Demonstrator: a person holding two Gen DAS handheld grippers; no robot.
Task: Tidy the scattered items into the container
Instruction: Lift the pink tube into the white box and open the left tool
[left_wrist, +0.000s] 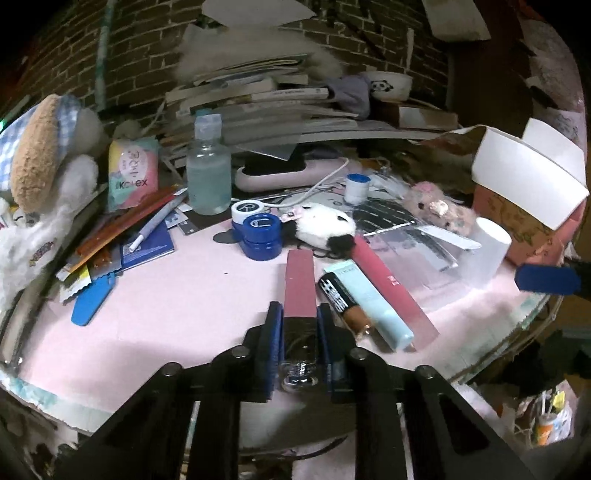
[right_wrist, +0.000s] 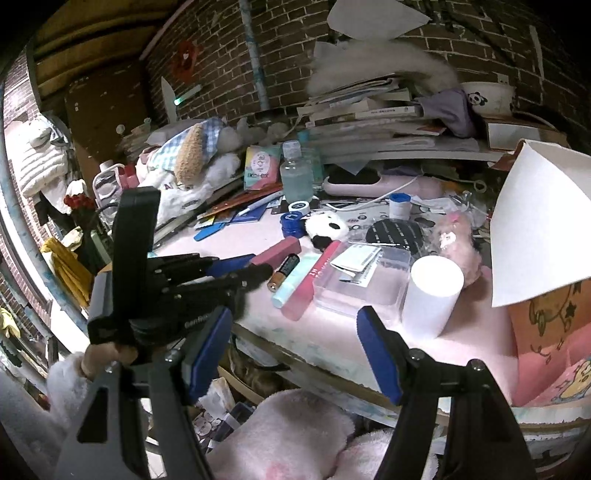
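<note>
My left gripper (left_wrist: 299, 317) is shut on the near end of a mauve rectangular tube (left_wrist: 300, 280), which points away from me low over the pink tabletop. Right of it lie a battery (left_wrist: 334, 295), a light blue tube (left_wrist: 373, 302) and a long pink tube (left_wrist: 391, 288). In the right wrist view the left gripper (right_wrist: 258, 266) holds the mauve tube (right_wrist: 280, 250) left of a clear plastic container (right_wrist: 369, 284) with folded papers in it. My right gripper (right_wrist: 295, 354) hangs open and empty off the table's near edge.
A white cup (right_wrist: 432, 295) stands right of the clear container, beside a pink box with white flaps (right_wrist: 546, 325). A panda plush (left_wrist: 325, 225), blue lens case (left_wrist: 260, 236), bottle (left_wrist: 208, 173) and stacked books (left_wrist: 258, 107) crowd the back. Pens and packets (left_wrist: 122, 236) lie left.
</note>
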